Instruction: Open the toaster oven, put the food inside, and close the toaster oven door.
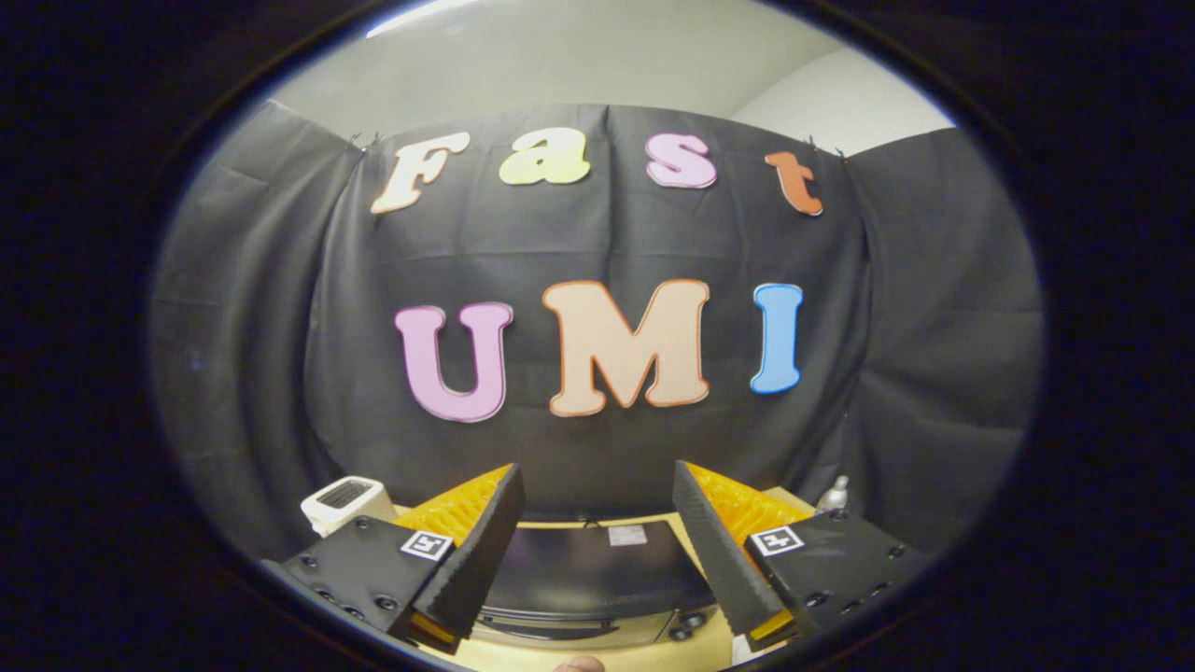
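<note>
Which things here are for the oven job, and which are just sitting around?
For the job:
- toaster oven, seen from above between the fingers, door seemingly closed
- claw, open, holding nothing, above the oven

Just sitting around:
- small white appliance with a vent, beyond one finger
- bottle top, beyond the other finger
- table under the oven

I can't spot the food.

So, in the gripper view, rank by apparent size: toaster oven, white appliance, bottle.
1. toaster oven, between the open claw fingers
2. white appliance
3. bottle
Oven sits nearest, so its lead is partly closeness.
</note>
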A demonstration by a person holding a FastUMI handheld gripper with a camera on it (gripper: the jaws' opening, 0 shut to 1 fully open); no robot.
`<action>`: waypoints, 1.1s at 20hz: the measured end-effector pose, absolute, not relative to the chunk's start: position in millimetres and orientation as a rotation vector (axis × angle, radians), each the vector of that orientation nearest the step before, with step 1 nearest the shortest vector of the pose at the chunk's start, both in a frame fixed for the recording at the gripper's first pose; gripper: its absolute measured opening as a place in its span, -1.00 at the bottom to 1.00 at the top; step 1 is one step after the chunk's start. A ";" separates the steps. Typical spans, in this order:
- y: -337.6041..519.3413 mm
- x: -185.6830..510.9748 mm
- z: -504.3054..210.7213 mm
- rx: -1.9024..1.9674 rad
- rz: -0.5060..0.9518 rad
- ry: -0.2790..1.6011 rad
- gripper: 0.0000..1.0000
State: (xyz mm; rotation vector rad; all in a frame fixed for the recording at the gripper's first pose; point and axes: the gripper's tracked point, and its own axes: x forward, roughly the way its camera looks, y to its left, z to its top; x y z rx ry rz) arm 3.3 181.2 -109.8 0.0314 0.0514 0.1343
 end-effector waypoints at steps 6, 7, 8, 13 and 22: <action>210.5 0.0 -219.2 -0.012 0.135 0.199 0.99; 214.9 -0.9 -238.0 -0.026 0.143 0.232 0.99; 217.8 -0.9 -252.5 -0.037 0.148 0.256 1.00; 217.4 -5.6 -302.5 -0.034 0.154 0.361 1.00; 205.7 -25.9 -306.5 0.017 0.169 0.372 1.00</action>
